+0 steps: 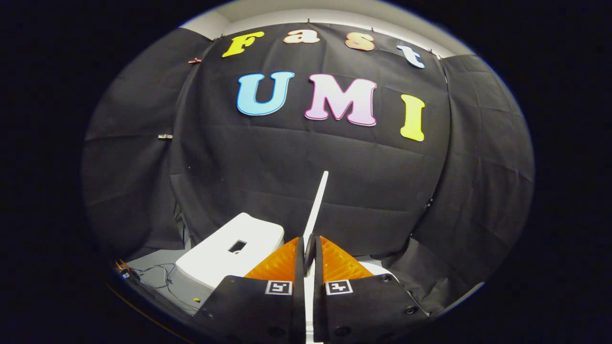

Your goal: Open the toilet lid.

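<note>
The white toilet lid shows edge-on as a thin slab rising from between my fingers and leaning away toward the black cloth wall. My gripper is shut on the lid's edge, both fingers pressed against its two faces. The white toilet tank, with a dark rectangular opening in its top, sits just left of the fingers. A sliver of the white toilet rim peeks out to the right of the fingers.
Loose cables lie on the grey floor left of the tank. The black cloth wall closes the booth behind and on both sides.
</note>
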A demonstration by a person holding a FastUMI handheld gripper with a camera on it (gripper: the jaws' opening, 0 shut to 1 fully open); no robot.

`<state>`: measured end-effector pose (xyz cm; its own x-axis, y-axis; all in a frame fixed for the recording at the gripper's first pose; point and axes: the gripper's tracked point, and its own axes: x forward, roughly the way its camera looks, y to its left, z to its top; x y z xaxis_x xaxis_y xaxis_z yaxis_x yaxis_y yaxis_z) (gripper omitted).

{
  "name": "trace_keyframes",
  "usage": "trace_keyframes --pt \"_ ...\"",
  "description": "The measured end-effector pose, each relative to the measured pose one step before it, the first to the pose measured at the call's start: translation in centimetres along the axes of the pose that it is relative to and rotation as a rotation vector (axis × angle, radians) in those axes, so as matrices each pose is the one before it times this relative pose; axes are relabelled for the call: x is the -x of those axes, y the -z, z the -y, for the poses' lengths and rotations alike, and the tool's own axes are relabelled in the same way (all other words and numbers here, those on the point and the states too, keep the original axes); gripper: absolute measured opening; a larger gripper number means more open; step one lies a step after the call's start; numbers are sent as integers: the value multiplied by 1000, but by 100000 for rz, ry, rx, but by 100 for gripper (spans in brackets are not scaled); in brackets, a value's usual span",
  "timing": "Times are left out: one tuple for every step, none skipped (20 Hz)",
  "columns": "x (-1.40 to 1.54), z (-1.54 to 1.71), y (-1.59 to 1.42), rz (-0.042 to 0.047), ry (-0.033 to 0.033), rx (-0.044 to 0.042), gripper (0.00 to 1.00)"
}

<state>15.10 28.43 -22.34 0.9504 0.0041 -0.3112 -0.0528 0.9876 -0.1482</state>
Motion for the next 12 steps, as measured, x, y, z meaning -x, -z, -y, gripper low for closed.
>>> trace_keyframes --pt "10 -862 -167 697 -419 1776 11" --pt "34 -924 -228 826 -646 1844 11" --pt "-33 -963 -97 372 -820 1353 11" --pt "-62 -894 -86 32 -1182 694 11" --pt "-144 -790 -98 -73 -1179 165 11" --pt "-41 -766 -38 -163 -1115 -41 11" --pt "-142 -725 -123 21 -875 224 11" --pt "13 -693 -91 80 -826 652 11" --pt "-38 -630 -106 95 -724 691 11" --pt "-98 -537 -57 9 -478 645 11" --pt "-43 -508 -66 97 -179 674 11" --pt "-17 -336 -87 154 14 716 11"
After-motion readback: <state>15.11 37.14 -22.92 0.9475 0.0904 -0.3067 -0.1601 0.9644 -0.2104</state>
